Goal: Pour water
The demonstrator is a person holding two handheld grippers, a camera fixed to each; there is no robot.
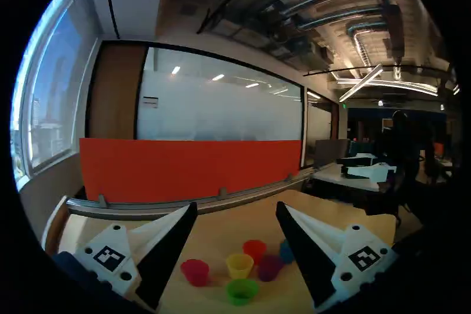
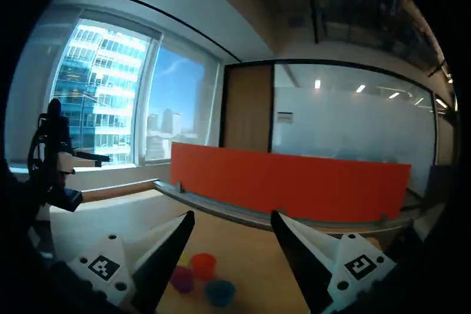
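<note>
On the wooden table (image 1: 235, 228), small plastic cups (image 1: 239, 265) clustered, likely light, thin-walled and tippy, best pinched mid-wall; left gripper (image 1: 235, 205) and right gripper (image 2: 232, 214) gaped wide, empty.

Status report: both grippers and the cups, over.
Left gripper open, empty. Right gripper open, empty. Six coloured cups clustered upright on the table, untouched. Nothing seen blocking the approach.

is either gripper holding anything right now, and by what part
Nothing is held. The left gripper and the right gripper are both open with empty gaps; the cups stand untouched on the table.
</note>
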